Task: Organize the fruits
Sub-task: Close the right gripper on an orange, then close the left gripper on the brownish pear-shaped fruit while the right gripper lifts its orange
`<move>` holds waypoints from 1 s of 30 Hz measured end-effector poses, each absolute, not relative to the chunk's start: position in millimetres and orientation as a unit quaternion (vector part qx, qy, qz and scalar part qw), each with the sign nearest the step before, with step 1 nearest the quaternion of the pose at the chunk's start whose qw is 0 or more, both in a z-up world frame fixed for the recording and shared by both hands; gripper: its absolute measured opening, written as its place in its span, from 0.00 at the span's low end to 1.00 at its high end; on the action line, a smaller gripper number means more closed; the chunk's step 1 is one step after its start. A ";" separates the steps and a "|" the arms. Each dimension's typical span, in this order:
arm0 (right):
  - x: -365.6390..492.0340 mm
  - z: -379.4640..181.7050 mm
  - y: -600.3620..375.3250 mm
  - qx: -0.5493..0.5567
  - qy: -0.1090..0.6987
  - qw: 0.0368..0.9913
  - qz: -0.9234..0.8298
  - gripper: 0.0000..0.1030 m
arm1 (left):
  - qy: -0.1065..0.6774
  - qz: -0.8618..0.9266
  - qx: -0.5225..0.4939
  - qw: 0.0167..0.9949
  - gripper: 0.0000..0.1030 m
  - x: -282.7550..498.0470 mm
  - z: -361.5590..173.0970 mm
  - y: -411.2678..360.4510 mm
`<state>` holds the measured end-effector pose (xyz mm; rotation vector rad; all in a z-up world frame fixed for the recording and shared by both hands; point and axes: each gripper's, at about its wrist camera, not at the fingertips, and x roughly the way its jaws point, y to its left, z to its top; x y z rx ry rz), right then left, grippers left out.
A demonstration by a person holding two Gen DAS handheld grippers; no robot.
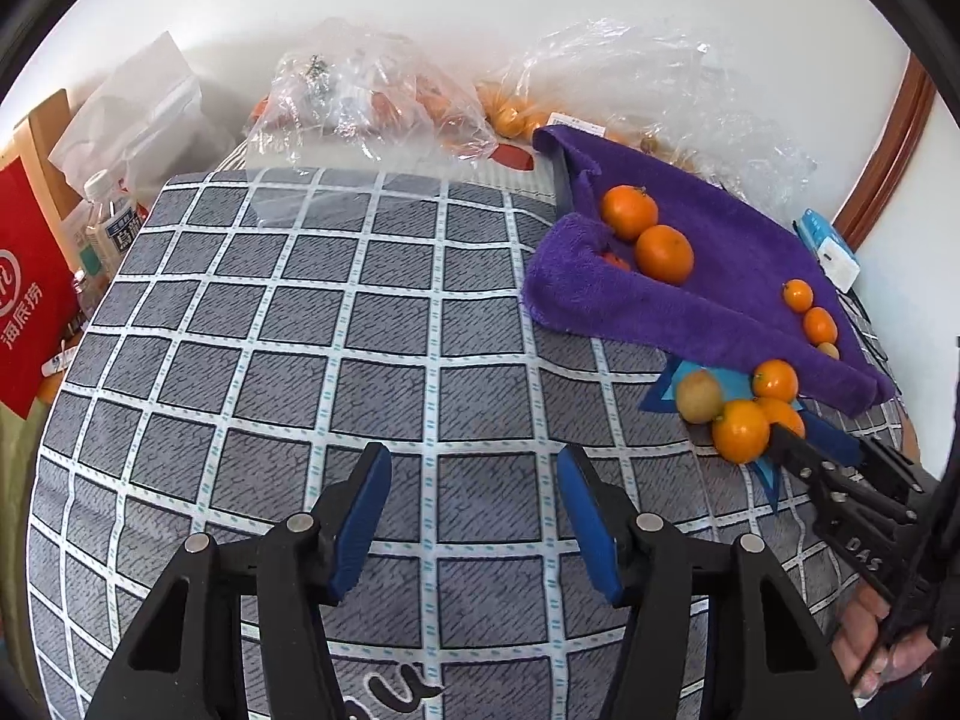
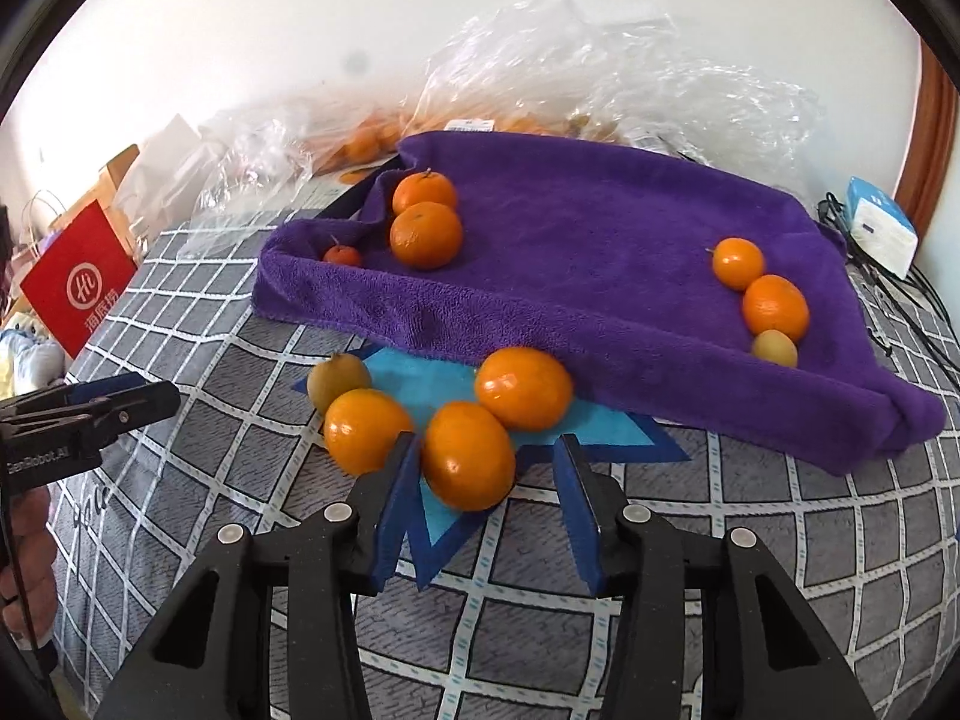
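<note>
glossy orange mandarin (image 2: 468, 456) (slightly blurred) between right gripper (image 2: 489, 468) jaws

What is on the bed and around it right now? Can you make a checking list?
Surface: checked bedspread.
Job's things: oranges and a yellowish fruit on a blue mat; more fruit on the purple towel.
Clutter: plastic bags, red bag, bottle.
Grippers: left gripper open, empty; right gripper open around one orange.
Cables: black cables beside a blue-and-white box.
Surroundings: white wall.
</note>
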<state>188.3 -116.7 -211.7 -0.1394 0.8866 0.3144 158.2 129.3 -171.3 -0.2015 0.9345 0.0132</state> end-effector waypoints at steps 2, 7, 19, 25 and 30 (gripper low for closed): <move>194.2 -220.0 -113.9 -0.066 0.443 0.880 0.156 0.35 | 0.447 -0.003 -0.102 0.889 0.54 159.4 -170.8 124.5; 187.8 -212.0 -123.5 -0.067 0.428 0.888 0.155 0.32 | 0.438 -0.029 -0.102 0.893 0.54 165.4 -168.4 101.4; 174.2 -203.3 -214.8 -0.059 0.406 0.908 0.083 0.32 | 0.432 -0.071 -0.091 0.894 0.53 197.1 -177.8 53.8; 171.6 -205.9 -223.1 -0.048 0.404 0.909 0.092 0.32 | 0.429 -0.079 -0.096 0.895 0.49 207.6 -182.8 40.7; 177.0 -209.8 -223.7 -0.041 0.419 0.903 0.085 0.32 | 0.417 -0.086 -0.081 0.901 0.26 208.9 -187.0 25.9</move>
